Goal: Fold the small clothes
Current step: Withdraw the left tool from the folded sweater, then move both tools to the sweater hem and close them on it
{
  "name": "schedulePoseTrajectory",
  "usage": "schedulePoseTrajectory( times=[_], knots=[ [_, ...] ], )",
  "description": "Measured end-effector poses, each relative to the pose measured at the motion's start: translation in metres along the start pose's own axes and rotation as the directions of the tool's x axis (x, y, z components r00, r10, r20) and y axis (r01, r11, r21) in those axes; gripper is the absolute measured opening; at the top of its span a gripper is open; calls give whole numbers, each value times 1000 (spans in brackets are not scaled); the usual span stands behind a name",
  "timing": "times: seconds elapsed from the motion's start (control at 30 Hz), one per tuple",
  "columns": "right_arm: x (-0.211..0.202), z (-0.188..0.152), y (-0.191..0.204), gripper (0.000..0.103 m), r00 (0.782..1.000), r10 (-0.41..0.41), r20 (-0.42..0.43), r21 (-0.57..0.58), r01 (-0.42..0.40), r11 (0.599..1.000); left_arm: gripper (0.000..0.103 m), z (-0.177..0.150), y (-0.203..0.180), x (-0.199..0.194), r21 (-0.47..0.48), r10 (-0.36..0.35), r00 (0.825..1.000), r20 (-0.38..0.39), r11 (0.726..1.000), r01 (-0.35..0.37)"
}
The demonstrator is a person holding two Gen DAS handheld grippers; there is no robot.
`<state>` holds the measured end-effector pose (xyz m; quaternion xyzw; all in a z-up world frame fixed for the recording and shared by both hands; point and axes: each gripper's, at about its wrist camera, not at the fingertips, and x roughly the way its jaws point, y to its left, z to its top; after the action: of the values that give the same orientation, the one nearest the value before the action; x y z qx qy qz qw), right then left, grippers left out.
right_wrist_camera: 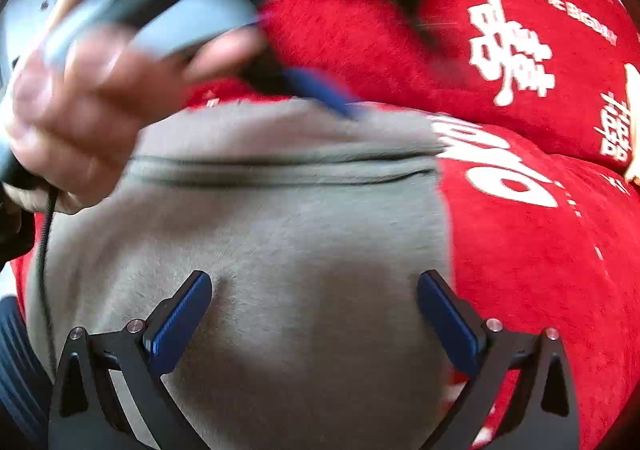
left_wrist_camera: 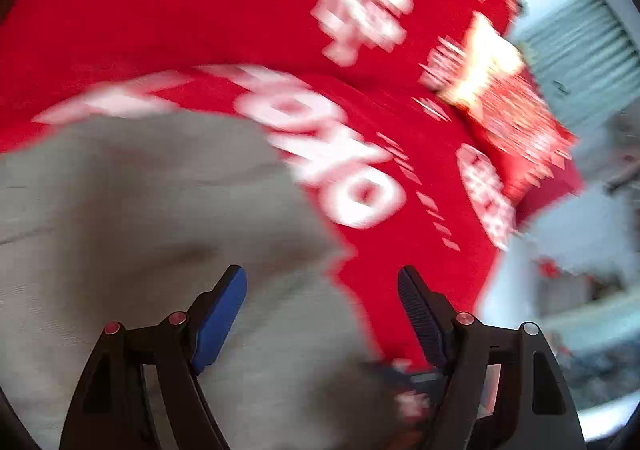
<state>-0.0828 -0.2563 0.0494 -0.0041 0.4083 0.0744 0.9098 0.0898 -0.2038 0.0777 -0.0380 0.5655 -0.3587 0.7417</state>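
A grey garment (right_wrist_camera: 280,250) is spread on a red blanket (right_wrist_camera: 540,270) printed with white lettering, with a folded layer already seen as a doubled edge across its far part. The right gripper (right_wrist_camera: 316,314) is held low over the near part of the cloth, its blue pads (right_wrist_camera: 180,322) set wide with nothing between them. The left gripper (left_wrist_camera: 322,314) is likewise spread wide and empty above the garment's right edge; in the right wrist view it is seen blurred at the far edge, gripped by a hand (right_wrist_camera: 80,110). The next fold is judged best begun by pinching a single edge of cloth at both corners, so that the layer beneath is not dragged.
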Motion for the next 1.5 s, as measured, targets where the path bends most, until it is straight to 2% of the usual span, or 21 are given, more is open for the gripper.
schedulePoseTrajectory(
  times=[0.03, 0.07, 0.1, 0.13, 0.23, 0.27, 0.3, 0.4, 0.47, 0.53, 0.6, 0.63, 0.67, 0.77, 0.8, 0.97, 1.17, 1.4, 1.43, 1.47, 1.5],
  knots=[
    [-8, 4, -4, 103, 999, -10, 30, 15, 10, 1000, 78, -4, 11, -16, -17, 76, 996, 42, 997, -75],
    [-16, 12, -10, 103, 997, -21, 70, 32, 18, 999, 78, -11, 24, -33, -45, 193, 977, 91, 981, -190],
    [-20, 20, -14, 103, 995, -28, 93, 41, 25, 999, 78, -17, 35, -44, -73, 292, 949, 120, 956, -285],
    [-21, 31, -16, 103, 994, -33, 107, 48, 28, 998, 78, -25, 49, -56, -113, 409, 902, 136, 911, -396],
    [4, 72, -12, 103, 999, -13, 46, 39, 11, 999, 78, -43, 82, -65, -178, 564, 820, 99, 821, -543],
    [20, 86, -8, 103, 1000, -5, 26, 40, 4, 999, 78, -51, 93, -66, -190, 599, 796, 84, 794, -577],
    [33, 95, -6, 103, 1000, -4, 10, 41, 3, 999, 78, -56, 102, -66, -202, 616, 784, 73, 779, -594],
    [75, 108, 7, 102, 997, 5, -78, 13, -4, 1000, 78, -71, 133, -68, -251, 614, 788, 49, 771, -585],
    [102, 109, 6, 102, 987, -60, -147, -7, 59, 998, 81, -80, 153, -68, -276, 611, 791, 35, 766, -580],
    [125, 102, -7, 102, 957, -174, -231, -3, 178, 984, 84, -83, 161, -69, -280, 597, 800, 65, 780, -559],
    [117, 101, -20, 102, 964, -157, -215, 83, 179, 980, 84, -85, 161, -73, -277, 606, 793, 63, 774, -570],
    [112, 103, -21, 103, 955, -203, -217, 95, 227, 969, 84, -86, 156, -76, -275, 615, 785, 73, 769, -577],
    [105, 105, -17, 103, 955, -215, -206, 99, 239, 966, 84, -88, 148, -79, -266, 604, 790, 101, 782, -564],
    [91, 103, 6, 103, 977, -123, -174, 72, 137, 988, 84, -99, 123, -73, -219, 535, 836, 124, 836, -502],
    [91, 99, 14, 102, 983, -102, -152, 60, 112, 992, 84, -105, 115, -69, -198, 538, 834, 124, 837, -510],
    [85, 56, 32, 102, 969, -126, -210, 4, 130, 992, 84, -143, 80, -59, -95, 629, 762, 151, 777, -622],
    [29, -7, 37, 102, 990, -103, -100, -1, 103, 995, 84, -209, 50, -71, -81, 628, 753, 195, 776, -626],
    [-21, -67, 45, 102, 995, -84, -59, -95, 78, 992, 85, -275, 29, -86, -91, 617, 754, 228, 784, -614],
    [-27, -73, 42, 103, 995, -80, -55, -99, 74, 992, 88, -285, 30, -89, -90, 611, 757, 232, 789, -608],
    [-31, -80, 38, 102, 993, -81, -82, -109, 71, 992, 98, -296, 31, -93, -87, 614, 758, 220, 786, -612],
    [-36, -86, 38, 102, 992, -83, -90, -123, 72, 990, 99, -303, 32, -92, -75, 628, 753, 197, 776, -627]
  ],
)
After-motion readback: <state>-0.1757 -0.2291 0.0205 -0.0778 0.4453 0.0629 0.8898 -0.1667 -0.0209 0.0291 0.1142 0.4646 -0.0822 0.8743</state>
